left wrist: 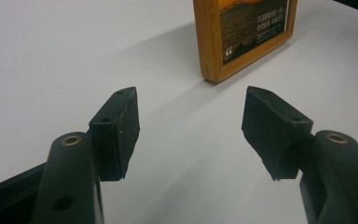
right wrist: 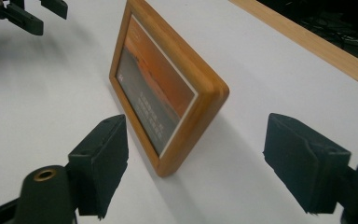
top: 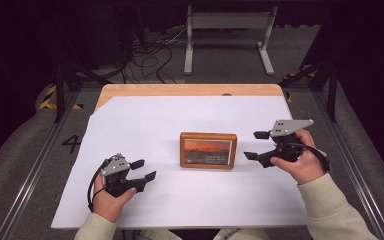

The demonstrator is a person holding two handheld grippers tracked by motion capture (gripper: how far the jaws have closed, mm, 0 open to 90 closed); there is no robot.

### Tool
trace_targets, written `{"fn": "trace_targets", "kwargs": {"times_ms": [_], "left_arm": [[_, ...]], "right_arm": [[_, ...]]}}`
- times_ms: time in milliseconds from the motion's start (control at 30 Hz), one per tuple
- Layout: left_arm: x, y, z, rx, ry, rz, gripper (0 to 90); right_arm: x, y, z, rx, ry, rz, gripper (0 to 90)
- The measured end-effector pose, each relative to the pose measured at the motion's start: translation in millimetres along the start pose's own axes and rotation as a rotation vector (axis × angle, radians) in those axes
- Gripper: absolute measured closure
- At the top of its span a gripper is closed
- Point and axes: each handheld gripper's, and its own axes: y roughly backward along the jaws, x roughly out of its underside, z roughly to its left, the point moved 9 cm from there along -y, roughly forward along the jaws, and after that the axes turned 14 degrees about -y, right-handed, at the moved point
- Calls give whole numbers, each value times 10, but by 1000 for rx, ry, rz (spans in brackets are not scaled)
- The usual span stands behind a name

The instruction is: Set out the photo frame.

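Note:
A wooden picture frame (top: pixel 208 150) holding a sunset picture with small text rests on the white sheet near the table's middle. It leans back rather than lying flat, as the right gripper view's frame (right wrist: pixel 168 93) shows. My left gripper (top: pixel 144 169) is open, well to the frame's left near the front; the frame's corner (left wrist: pixel 242 37) lies ahead of its jaws. My right gripper (top: pixel 256 145) is open just right of the frame, with the frame's near corner between and ahead of its fingertips (right wrist: pixel 102 158), not touching. The left gripper (right wrist: pixel 23 14) appears far off.
A white sheet (top: pixel 145 120) covers most of the wooden table (top: pixel 190 90); a strip of bare wood shows along the far edge. Beyond the table are cables (top: pixel 150 55) on the floor and a white stand (top: pixel 227 35). Metal rails (top: pixel 35 165) run along both sides.

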Motion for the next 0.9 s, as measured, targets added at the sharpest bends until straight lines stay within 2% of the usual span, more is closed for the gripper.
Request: {"fn": "trace_targets", "kwargs": {"times_ms": [33, 167, 233, 367, 500, 567, 667, 733, 767, 800, 867, 900], "left_arm": [[2, 3, 2, 0, 0, 1, 370], [5, 1, 9, -1, 1, 0, 370], [13, -2, 11, -3, 7, 6, 363], [22, -13, 34, -14, -5, 8, 339], [28, -19, 31, -10, 0, 8, 332], [32, -20, 45, -17, 0, 8, 328], [42, -22, 36, -10, 14, 8, 326], [47, -23, 53, -14, 7, 9, 326], [53, -22, 39, -10, 21, 12, 326], [52, -24, 63, -20, 4, 9, 326], [55, -28, 66, -22, 0, 6, 326], [53, -33, 57, -18, 11, 0, 326]], "right_arm": [[77, 30, -25, 2, -7, -20, 209], [184, 55, -77, 22, -18, -35, 210], [302, 63, -125, 36, -38, -39, 210], [399, 66, -172, 49, -58, -50, 210], [460, 60, -191, 59, -74, -66, 209], [549, 45, -236, 83, -105, -97, 209], [623, 35, -290, 109, -133, -111, 211], [671, 25, -322, 126, -147, -120, 211], [702, 17, -339, 133, -154, -123, 212], [742, 4, -360, 145, -162, -122, 210], [800, -21, -389, 163, -165, -124, 211], [829, -36, -405, 170, -165, -125, 214]]}}
